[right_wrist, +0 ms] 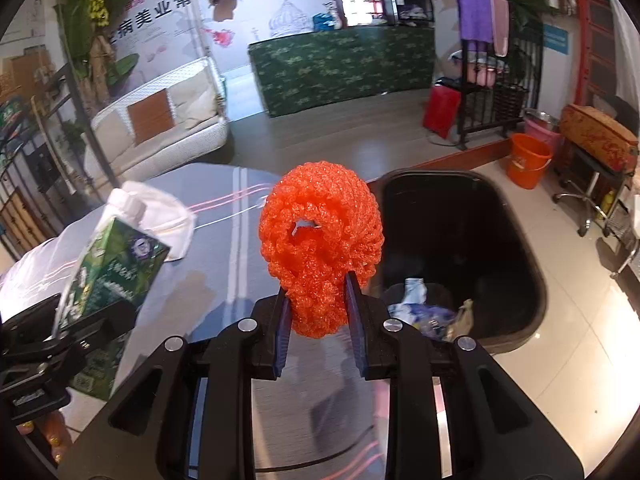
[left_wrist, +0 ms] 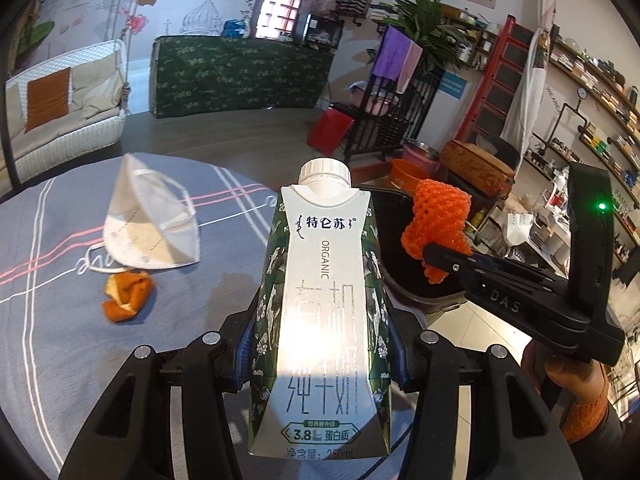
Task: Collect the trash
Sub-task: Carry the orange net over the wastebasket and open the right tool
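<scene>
My left gripper point(left_wrist: 320, 364) is shut on a white and green milk carton point(left_wrist: 320, 300) and holds it upright above the grey tablecloth; the carton also shows in the right wrist view point(right_wrist: 112, 272). My right gripper point(right_wrist: 318, 316) is shut on an orange foam fruit net point(right_wrist: 320, 240), also seen in the left wrist view point(left_wrist: 436, 224), held near the table's edge beside a black trash bin point(right_wrist: 516, 236). A white face mask point(left_wrist: 152, 224) and an orange peel point(left_wrist: 126, 296) lie on the table.
The bin point(left_wrist: 390, 208) stands on the tiled floor right of the table and holds some wrappers point(right_wrist: 424, 312). An orange bucket point(right_wrist: 528, 160), a red bag point(right_wrist: 440, 110) and a black rack point(right_wrist: 492, 80) stand beyond it. A white sofa point(right_wrist: 160, 128) is far left.
</scene>
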Motion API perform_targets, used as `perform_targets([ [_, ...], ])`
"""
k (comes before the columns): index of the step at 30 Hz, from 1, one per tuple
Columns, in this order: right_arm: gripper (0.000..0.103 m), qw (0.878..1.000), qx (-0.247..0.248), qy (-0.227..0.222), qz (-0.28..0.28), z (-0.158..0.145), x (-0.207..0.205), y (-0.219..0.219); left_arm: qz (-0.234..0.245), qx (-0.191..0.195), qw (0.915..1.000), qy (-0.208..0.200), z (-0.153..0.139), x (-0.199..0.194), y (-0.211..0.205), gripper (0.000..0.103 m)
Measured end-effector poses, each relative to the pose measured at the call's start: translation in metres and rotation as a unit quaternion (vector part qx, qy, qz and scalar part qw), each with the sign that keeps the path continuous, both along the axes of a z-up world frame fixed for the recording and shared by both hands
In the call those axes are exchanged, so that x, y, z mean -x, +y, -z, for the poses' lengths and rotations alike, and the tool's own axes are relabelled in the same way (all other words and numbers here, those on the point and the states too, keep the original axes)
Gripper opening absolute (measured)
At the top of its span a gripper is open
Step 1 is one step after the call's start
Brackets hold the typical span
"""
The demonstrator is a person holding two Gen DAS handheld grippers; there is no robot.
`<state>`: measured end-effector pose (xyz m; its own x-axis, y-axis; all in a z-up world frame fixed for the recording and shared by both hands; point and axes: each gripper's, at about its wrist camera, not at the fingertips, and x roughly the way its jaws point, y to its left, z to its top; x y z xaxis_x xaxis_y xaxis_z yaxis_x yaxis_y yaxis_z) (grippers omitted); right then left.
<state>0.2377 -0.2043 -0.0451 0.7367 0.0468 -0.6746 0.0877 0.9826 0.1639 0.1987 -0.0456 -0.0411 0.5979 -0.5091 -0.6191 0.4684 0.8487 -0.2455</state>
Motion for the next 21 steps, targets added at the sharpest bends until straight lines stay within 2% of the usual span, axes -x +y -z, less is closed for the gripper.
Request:
perform_targets([
  [8,0.026,0.998,-0.005,0.023,0.056,0.021,-0.027,-0.057,0.033,-0.006,0.9994,-0.002,0.002,-0.01,-0.04,0.051],
  [18,0.027,0.992,-0.019,0.077,0.101,0.075,-0.054,-0.109,0.059,-0.022,0.9979,-0.011,0.001,-0.02,-0.081,0.051],
  [20,0.033,0.991,-0.02,0.084,0.103,0.083,-0.055,-0.115,0.063,-0.028,0.9976,-0.012,0.003,-0.02,-0.085,0.051],
  [21,0.043,0.99,-0.019,0.089,0.104,0.086,-0.056,-0.117,0.063,-0.029,0.9975,-0.012,0.005,-0.021,-0.087,0.051],
])
